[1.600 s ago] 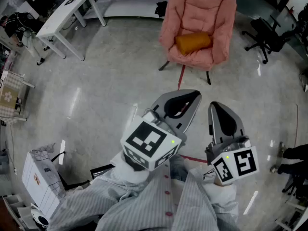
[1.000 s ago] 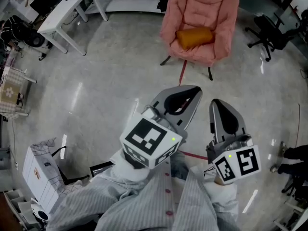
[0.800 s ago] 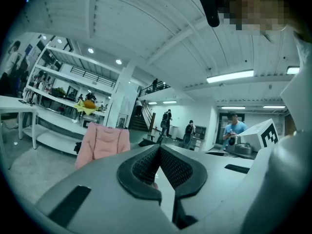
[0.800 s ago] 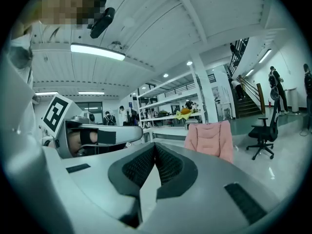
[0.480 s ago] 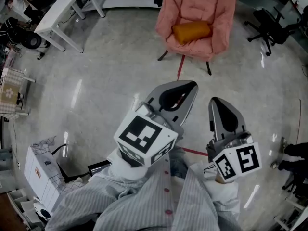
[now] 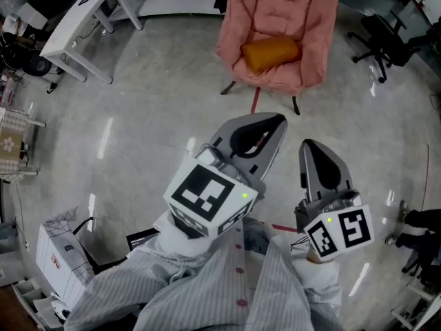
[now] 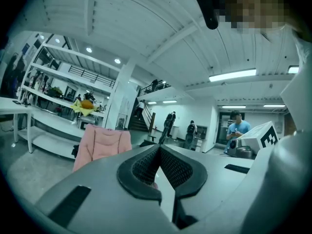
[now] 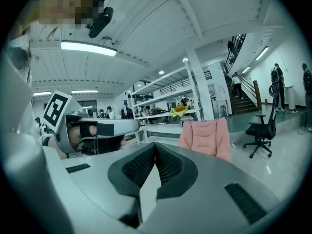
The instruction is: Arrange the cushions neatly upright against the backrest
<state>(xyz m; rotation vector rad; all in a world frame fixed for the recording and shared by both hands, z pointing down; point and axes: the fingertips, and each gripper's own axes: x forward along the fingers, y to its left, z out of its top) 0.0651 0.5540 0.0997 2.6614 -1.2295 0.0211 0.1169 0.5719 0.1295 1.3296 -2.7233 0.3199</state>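
An orange cushion (image 6: 270, 52) lies flat on the seat of a pink padded armchair (image 6: 303, 9) at the top of the head view. The armchair's pink backrest also shows in the left gripper view (image 7: 102, 145) and in the right gripper view (image 8: 205, 138). My left gripper (image 6: 274, 123) is held low in front of me, well short of the chair, shut and empty. To its right, my right gripper (image 6: 311, 150) is shut too, with nothing in it. Both point toward the chair across bare floor.
A white table (image 6: 83, 26) stands at the upper left. A black office chair (image 6: 386, 36) is at the upper right, right of the armchair. A white box (image 6: 58, 254) sits on the floor at my lower left. Red tape line (image 6: 255, 102) runs from the chair toward me.
The armchair with its cushion has shifted slightly left and up in the head view. Both grippers stay shut and hold about the same place before me.
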